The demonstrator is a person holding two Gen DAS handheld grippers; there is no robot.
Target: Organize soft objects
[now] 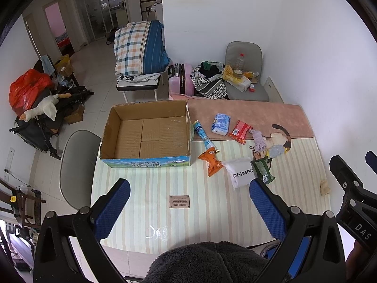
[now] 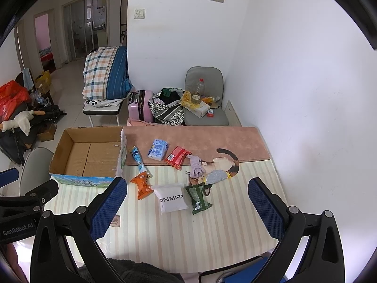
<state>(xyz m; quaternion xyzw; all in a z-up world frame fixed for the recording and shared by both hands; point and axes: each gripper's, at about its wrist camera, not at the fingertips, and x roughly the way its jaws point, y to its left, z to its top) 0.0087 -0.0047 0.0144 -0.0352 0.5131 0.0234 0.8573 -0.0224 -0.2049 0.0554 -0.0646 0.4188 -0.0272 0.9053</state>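
Observation:
An empty cardboard box (image 1: pixel 146 133) (image 2: pixel 87 153) stands on the table's left side. To its right lie several soft packs: a blue tube (image 1: pixel 202 135), a blue tissue pack (image 1: pixel 220 123), a red pack (image 1: pixel 240 131), an orange pack (image 1: pixel 212 161), a white pouch (image 1: pixel 240 174) (image 2: pixel 171 200), a green pack (image 1: pixel 262 169) (image 2: pixel 198 199) and a lilac cloth (image 1: pixel 259 141). My left gripper (image 1: pixel 189 194) is open and empty, above the striped mat near the front. My right gripper (image 2: pixel 187 192) is open and empty, raised above the packs.
The striped and pink table mat (image 1: pixel 212 212) covers the table, which stands against a white wall on the right. A grey chair (image 1: pixel 77 165) stands left of the table. Behind it are a pink suitcase (image 1: pixel 180 80), a cluttered chair (image 1: pixel 245 77) and a pillow on a stool (image 1: pixel 139 47).

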